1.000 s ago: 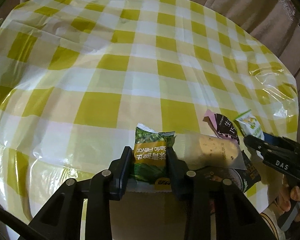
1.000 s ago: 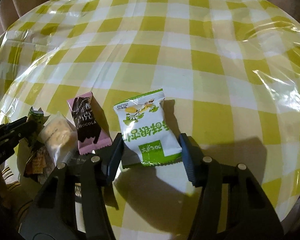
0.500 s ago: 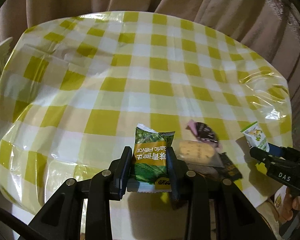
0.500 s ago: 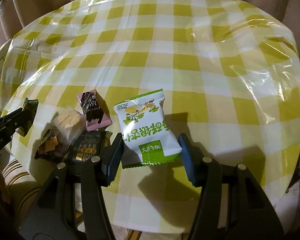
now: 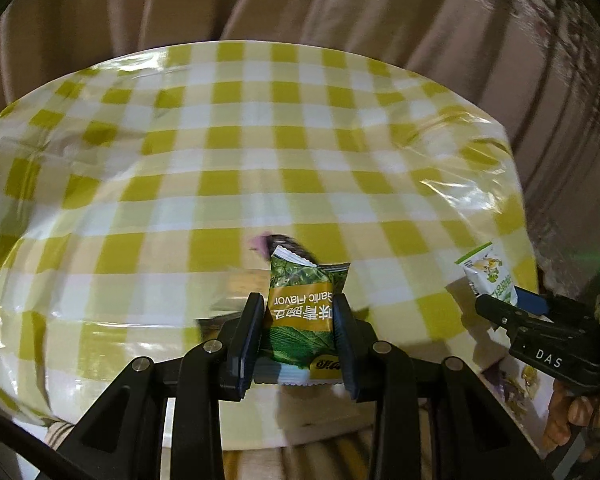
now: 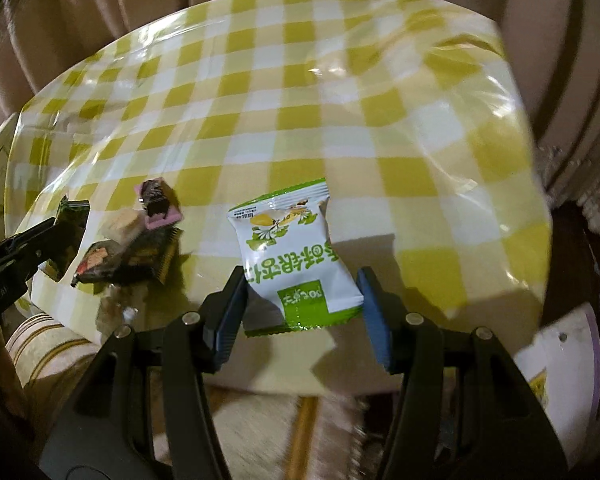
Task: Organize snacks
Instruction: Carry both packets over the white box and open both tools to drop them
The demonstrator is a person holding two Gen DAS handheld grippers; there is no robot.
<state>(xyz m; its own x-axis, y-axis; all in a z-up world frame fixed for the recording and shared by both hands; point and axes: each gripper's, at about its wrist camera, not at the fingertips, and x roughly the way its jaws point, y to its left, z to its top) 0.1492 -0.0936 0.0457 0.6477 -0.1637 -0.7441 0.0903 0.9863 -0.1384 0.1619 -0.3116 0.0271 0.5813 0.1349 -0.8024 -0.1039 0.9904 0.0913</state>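
My left gripper (image 5: 299,328) is shut on a green pea snack packet (image 5: 302,312) with an orange "Garlic Flavor" band, held above the near edge of the round table (image 5: 260,152). A white and green snack packet (image 6: 294,256) sits between the pads of my right gripper (image 6: 302,300), shut on it and lifted off the table. In the left wrist view the right gripper (image 5: 500,304) shows at the right edge with its white packet (image 5: 488,274). A small pile of snacks (image 6: 136,240) lies near the table's left front edge: a pink chocolate bar (image 6: 158,204), a pale biscuit (image 6: 124,226) and dark wrappers.
The table wears a yellow and white checked cloth under clear plastic (image 6: 320,92). Beige curtains (image 5: 340,4) hang behind it. A striped cushion (image 6: 48,348) lies below the table's left front edge. A white and purple container (image 6: 560,360) is at the lower right.
Both grippers have pulled back and risen from the table with their packets. The table now looks smaller, its near edge and the curtains are in view.
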